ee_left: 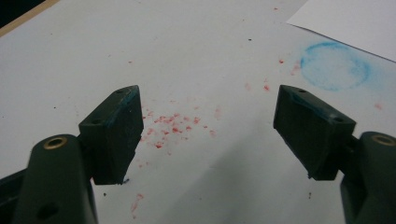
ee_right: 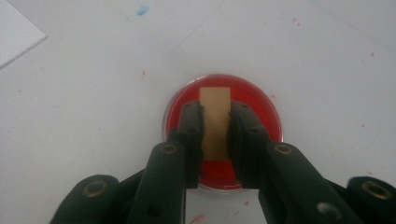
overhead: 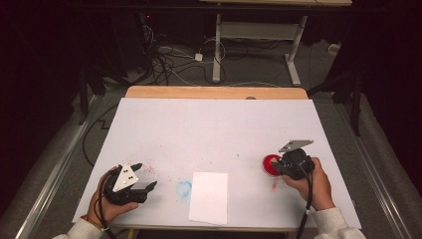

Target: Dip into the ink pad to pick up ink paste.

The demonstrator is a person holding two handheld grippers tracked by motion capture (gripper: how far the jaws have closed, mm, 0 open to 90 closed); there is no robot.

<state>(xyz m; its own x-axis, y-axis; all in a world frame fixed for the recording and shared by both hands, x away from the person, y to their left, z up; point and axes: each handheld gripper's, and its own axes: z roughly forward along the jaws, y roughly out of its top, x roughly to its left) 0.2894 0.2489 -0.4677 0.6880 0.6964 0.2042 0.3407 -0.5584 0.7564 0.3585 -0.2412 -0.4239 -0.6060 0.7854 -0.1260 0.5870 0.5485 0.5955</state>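
Counting, outward from the white paper sheet [overhead: 209, 197]: one sheet, lying at the table's near edge. One blue ring stain [overhead: 183, 188] sitting just left of the sheet. One red dish [overhead: 271, 164] standing well to the sheet's right, holding one tan wooden block [ee_right: 215, 122]. Two grippers working: the left gripper [overhead: 144, 178] resting left of the sheet, the right gripper [ee_right: 215, 122] clamping the block. Two hands showing. One table [overhead: 214, 124] bearing everything.
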